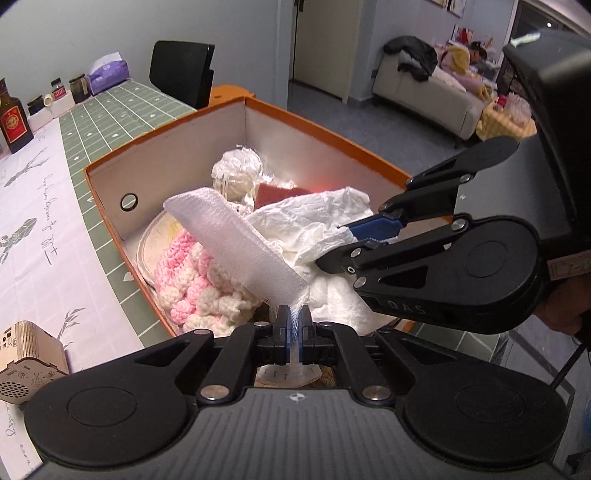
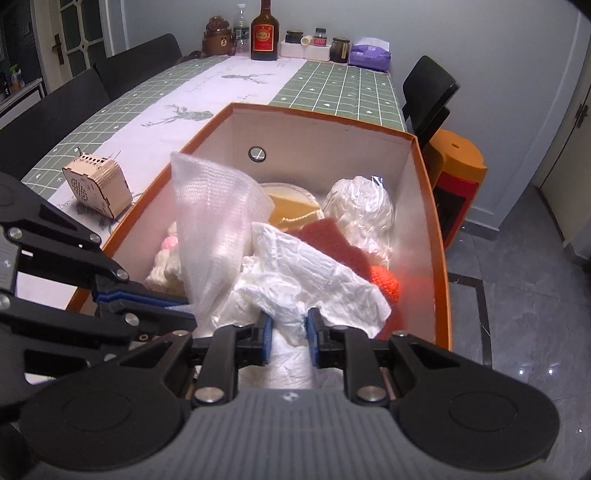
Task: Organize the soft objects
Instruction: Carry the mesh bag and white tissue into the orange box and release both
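My left gripper (image 1: 294, 320) is shut on the lower edge of a white foam mesh sleeve (image 1: 236, 240), which stands up over an orange box (image 1: 166, 125) with a white inside. My right gripper (image 2: 289, 326) is shut on a crumpled white tissue (image 2: 306, 273) above the same box (image 2: 321, 118). Each gripper shows in the other's view: the right gripper (image 1: 338, 245) pinches the tissue (image 1: 317, 218), and the left gripper (image 2: 188, 308) holds the mesh sleeve (image 2: 214, 221). In the box lie a pink-and-white crochet piece (image 1: 192, 280), a wrapped white yarn ball (image 2: 362, 206), a dark red cloth (image 2: 332, 240) and an orange crochet piece (image 2: 384, 282).
The box sits at the edge of a long table with a green grid cloth (image 2: 332, 88). A small wooden box (image 2: 98, 184) stands to the left of it. A bottle (image 2: 264, 33), jars and a purple tissue pack (image 2: 369, 55) line the far end. Black chairs and an orange heater (image 2: 458, 177) stand beside the table.
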### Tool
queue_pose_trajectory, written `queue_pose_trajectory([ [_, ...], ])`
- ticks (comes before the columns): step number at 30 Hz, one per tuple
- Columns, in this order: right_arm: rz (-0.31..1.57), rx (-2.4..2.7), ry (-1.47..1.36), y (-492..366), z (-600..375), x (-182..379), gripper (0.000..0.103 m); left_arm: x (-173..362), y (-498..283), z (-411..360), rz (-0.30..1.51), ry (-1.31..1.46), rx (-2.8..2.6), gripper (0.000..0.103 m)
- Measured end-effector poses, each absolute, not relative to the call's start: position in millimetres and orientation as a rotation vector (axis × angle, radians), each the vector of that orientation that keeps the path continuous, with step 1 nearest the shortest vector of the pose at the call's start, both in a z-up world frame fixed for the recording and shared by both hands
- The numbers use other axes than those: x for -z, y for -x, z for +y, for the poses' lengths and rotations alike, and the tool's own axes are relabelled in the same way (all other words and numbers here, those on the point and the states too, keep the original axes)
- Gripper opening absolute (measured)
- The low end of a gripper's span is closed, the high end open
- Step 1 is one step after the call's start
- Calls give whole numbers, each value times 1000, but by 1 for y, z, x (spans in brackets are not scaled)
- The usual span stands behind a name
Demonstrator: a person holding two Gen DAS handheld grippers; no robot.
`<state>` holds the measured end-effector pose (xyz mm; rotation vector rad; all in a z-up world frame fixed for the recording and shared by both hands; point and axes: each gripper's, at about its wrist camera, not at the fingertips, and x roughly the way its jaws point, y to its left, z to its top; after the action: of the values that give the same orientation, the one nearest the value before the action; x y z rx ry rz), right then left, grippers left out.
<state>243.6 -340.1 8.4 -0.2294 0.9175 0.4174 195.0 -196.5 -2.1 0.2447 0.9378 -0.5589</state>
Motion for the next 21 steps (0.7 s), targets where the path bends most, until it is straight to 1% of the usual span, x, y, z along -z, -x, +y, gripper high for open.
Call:
queue_pose_trajectory([
  [6,926,-406,264,-245,-335,-6,22,1,-192,-196,922,-274,550,12],
  [8,922,-394,260,-244,-336,-10,25,-2,-190,-192,907,-263,548,24],
  [9,919,-390,255,-243,-337,-13,28,-4,-188,-190,896,-260,544,28],
  [11,911,-377,253,-242,-338,-18,32,-10,-184,-186,866,-261,540,41],
  [12,907,-372,256,-241,-338,-21,36,-13,-183,-184,856,-259,542,43],
  [13,901,-366,257,-239,-339,-24,38,-16,-181,-181,847,-252,545,45],
  [16,880,-347,252,-235,-341,-35,40,-27,-175,-172,808,-219,551,48],
  [17,870,-341,248,-233,-341,-39,43,-31,-173,-169,791,-210,549,48],
  [19,841,-323,240,-228,-342,-50,53,-40,-168,-162,753,-193,540,48],
  [21,799,-304,234,-222,-341,-64,55,-50,-164,-153,708,-173,523,48],
])
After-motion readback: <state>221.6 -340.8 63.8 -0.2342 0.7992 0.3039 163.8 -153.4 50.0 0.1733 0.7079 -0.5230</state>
